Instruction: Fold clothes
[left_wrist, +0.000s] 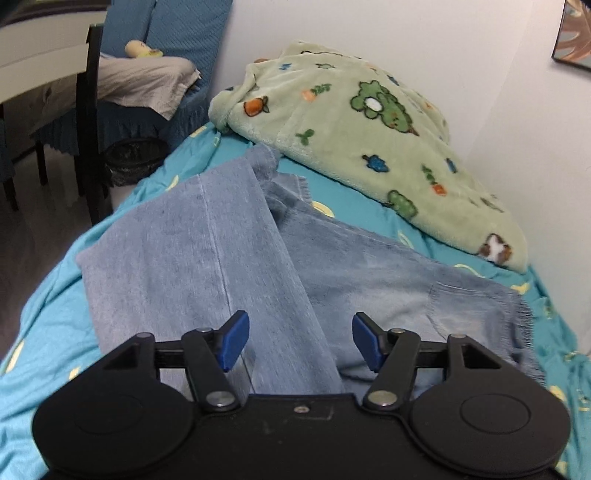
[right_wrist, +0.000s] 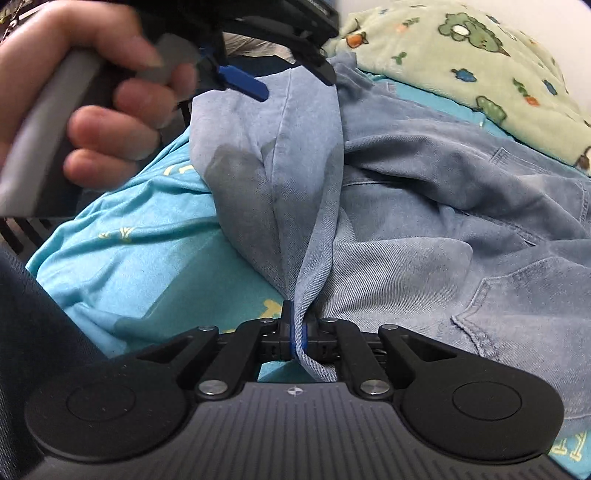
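A pair of light blue jeans (left_wrist: 192, 258) lies across the turquoise bed sheet (left_wrist: 44, 295), one leg folded over the other part. My left gripper (left_wrist: 301, 341) hovers just above that folded leg, blue pads (left_wrist: 234, 341) wide apart and pressing on nothing. In the right wrist view the jeans (right_wrist: 424, 221) are bunched, with a back pocket (right_wrist: 517, 314) at the right. My right gripper (right_wrist: 297, 332) is shut on a pinched fold of the denim, pulled up into a ridge. At the top of that view a hand (right_wrist: 92, 122) holds the left gripper (right_wrist: 284, 74) over the far end of the lifted leg.
A green fleece blanket with cartoon prints (left_wrist: 351, 118) is heaped along the white wall (left_wrist: 406, 29) behind the jeans. Off the bed's left edge stand a blue-covered chair (left_wrist: 147, 92), a black bin (left_wrist: 129, 162) and a dark floor. A picture frame (left_wrist: 572, 33) hangs at the upper right.
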